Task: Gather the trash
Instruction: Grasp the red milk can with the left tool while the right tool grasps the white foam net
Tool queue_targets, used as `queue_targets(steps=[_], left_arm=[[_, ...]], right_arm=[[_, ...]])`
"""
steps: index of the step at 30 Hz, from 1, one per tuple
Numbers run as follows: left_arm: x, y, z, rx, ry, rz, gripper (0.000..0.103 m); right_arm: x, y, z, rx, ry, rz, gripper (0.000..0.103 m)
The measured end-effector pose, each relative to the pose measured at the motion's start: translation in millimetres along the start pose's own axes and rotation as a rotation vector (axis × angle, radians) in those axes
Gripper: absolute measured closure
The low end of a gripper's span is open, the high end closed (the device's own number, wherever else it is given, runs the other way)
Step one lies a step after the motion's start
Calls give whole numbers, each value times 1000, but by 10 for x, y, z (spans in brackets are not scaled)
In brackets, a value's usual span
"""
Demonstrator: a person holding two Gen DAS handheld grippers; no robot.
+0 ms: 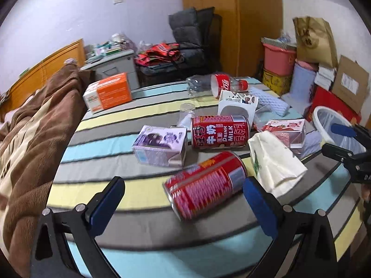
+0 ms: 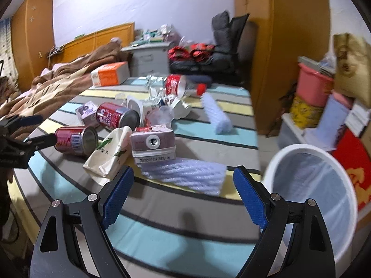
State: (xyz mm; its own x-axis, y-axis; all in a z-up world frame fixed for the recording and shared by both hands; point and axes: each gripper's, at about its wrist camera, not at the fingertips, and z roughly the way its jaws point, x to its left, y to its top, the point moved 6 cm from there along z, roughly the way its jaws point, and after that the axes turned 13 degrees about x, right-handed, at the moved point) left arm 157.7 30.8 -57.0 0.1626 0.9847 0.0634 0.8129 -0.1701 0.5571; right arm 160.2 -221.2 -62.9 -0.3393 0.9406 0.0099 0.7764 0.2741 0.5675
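Striped bed sheet (image 1: 143, 227) in grey, blue and yellow across the middle of both views, with brown blanket (image 1: 30, 127) at the left edge. Trash scattered on it: near red can (image 1: 206, 185) lying on its side at lower centre of the left view, second red can (image 1: 220, 131) just above, purple carton (image 1: 160, 144) left of that, white paper bag (image 1: 273, 162) to the right, clear cola bottle (image 1: 215, 85) further up. White bin (image 2: 313, 197) at lower right of the right view, beside the bed. Left gripper (image 1: 183, 201) spread wide, holding nothing, near red can between the fingers. Right gripper (image 2: 183, 194) also wide apart and empty, pointing at bubble wrap (image 2: 192, 176).
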Motion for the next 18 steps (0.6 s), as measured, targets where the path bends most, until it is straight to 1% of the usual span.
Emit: queue_targets(steps=[2, 3, 4, 6, 11, 14, 15, 17, 18], left_arm=[[-2, 57, 95, 31, -12, 19, 0], [-14, 79, 135, 42, -34, 30, 0], [-16, 95, 176, 55, -46, 37, 0], [-37, 133, 236, 61, -48, 68, 1], [-115, 168, 387, 107, -61, 113, 1], [-158, 152, 458, 143, -94, 135, 2], [-154, 154, 475, 147, -90, 138, 3], [-153, 154, 493, 158, -88, 142, 5], [-153, 159, 493, 160, -92, 140, 7]], right_arm=[[-27, 29, 93, 35, 12, -11, 14], [-31, 39, 123, 47, 9, -21, 14], [-20, 45, 141, 52, 18, -42, 14], [-27, 64, 167, 54, 26, -72, 14], [-6, 77, 284, 116, 116, -135, 14], [2, 55, 317, 147, 139, -162, 14], [9, 31, 325, 163, 148, -169, 14], [33, -17, 316, 176, 144, -194, 16], [33, -39, 308, 180, 139, -205, 21]])
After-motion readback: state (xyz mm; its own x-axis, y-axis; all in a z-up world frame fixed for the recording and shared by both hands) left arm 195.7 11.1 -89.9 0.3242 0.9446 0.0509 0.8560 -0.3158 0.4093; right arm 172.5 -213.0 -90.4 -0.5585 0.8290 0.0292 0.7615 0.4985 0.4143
